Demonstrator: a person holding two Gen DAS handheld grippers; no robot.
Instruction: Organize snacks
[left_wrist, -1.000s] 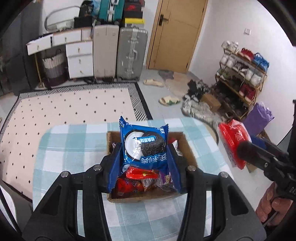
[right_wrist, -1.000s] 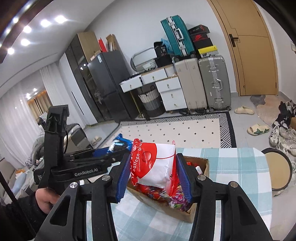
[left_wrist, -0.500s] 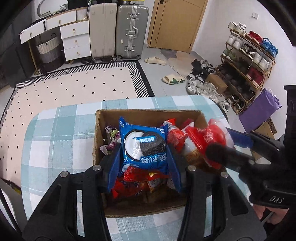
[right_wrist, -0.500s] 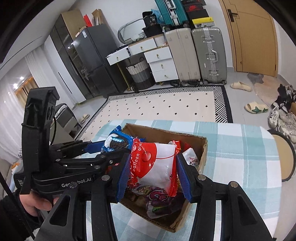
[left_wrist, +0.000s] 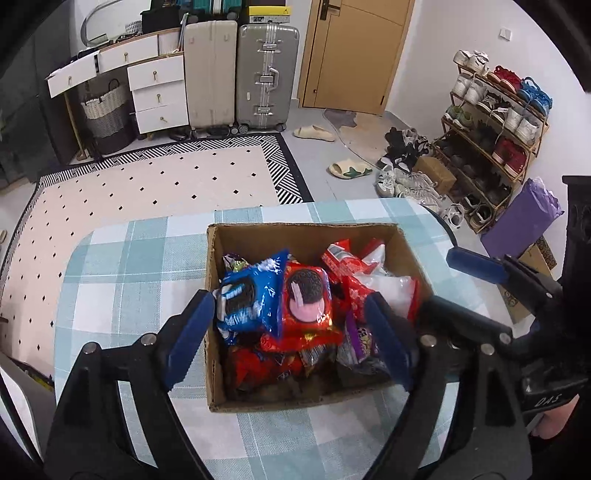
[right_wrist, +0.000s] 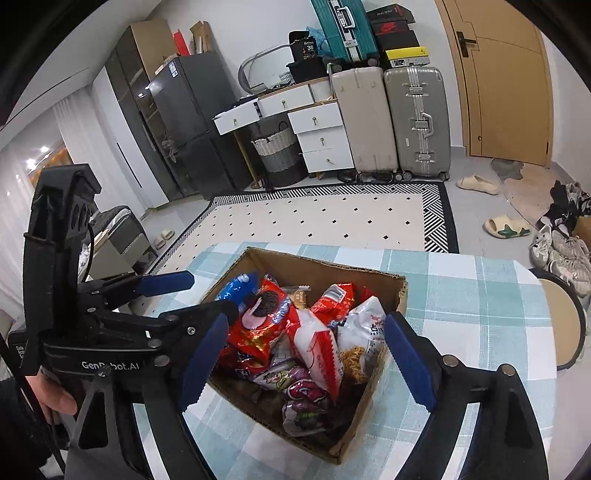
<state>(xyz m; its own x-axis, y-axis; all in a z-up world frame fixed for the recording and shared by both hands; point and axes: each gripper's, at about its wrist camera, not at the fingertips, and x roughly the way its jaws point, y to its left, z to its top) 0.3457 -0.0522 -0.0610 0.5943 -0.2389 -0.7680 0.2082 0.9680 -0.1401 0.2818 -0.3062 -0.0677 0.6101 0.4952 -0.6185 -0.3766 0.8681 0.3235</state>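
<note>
A cardboard box (left_wrist: 218, 332) (right_wrist: 399, 291) sits on the checked tablecloth, full of snack packs. A blue Oreo pack (left_wrist: 247, 295) (right_wrist: 236, 286) lies at its left side, next to a red Oreo pack (left_wrist: 306, 299) (right_wrist: 258, 321). A red-and-white bag (left_wrist: 384, 291) (right_wrist: 317, 343) lies at the right. My left gripper (left_wrist: 291, 328) is open and empty above the box. My right gripper (right_wrist: 303, 354) is open and empty above the box too; it shows in the left wrist view (left_wrist: 476, 264).
The table (left_wrist: 122, 258) (right_wrist: 480, 295) has a rounded edge. A round stool (right_wrist: 561, 325) stands at its right. A patterned rug (left_wrist: 147, 184), suitcases (left_wrist: 266, 74), drawers and a shoe rack (left_wrist: 491, 122) stand beyond.
Both grippers have opened. The blue Oreo pack has dropped from the left gripper and the red-and-white bag from the right gripper; both now lie in the box.
</note>
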